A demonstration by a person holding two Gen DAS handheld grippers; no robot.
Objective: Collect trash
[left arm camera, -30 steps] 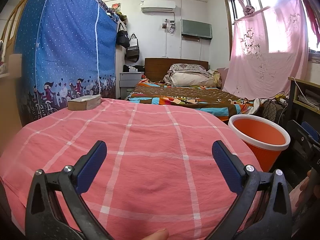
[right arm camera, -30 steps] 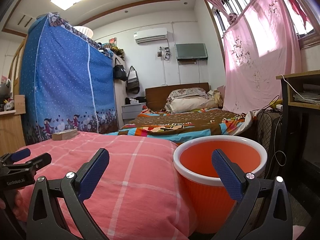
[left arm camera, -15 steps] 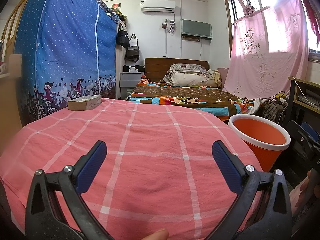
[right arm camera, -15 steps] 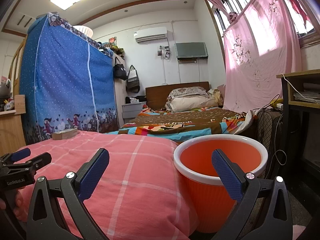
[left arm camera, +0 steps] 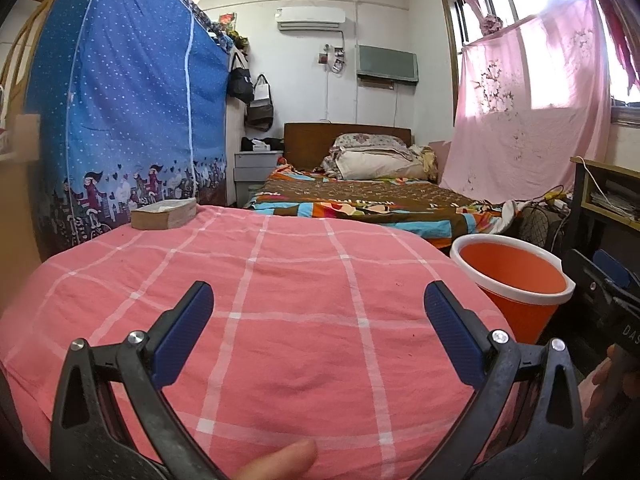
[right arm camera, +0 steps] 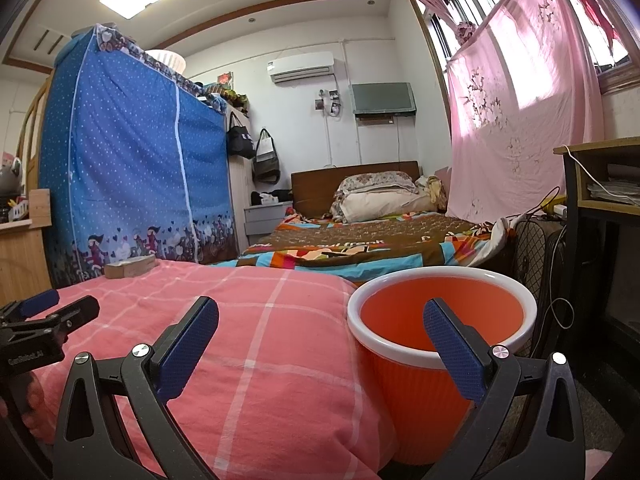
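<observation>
An orange bin (left arm camera: 516,276) with a white rim stands on the floor at the right of a surface under a pink checked cloth (left arm camera: 280,300). It also shows in the right wrist view (right arm camera: 436,340), close below. My left gripper (left arm camera: 318,312) is open and empty above the pink cloth. My right gripper (right arm camera: 320,328) is open and empty, its right finger over the bin's rim. The left gripper shows at the left edge of the right wrist view (right arm camera: 44,312). A brown tissue box (left arm camera: 164,214) sits at the cloth's far left corner. No loose trash is visible.
A bed with a colourful quilt (left arm camera: 360,200) lies beyond the cloth. A blue fabric wardrobe (left arm camera: 120,120) stands at left. A desk (right arm camera: 600,184) with cables and a fan (right arm camera: 532,240) is at right, behind the bin.
</observation>
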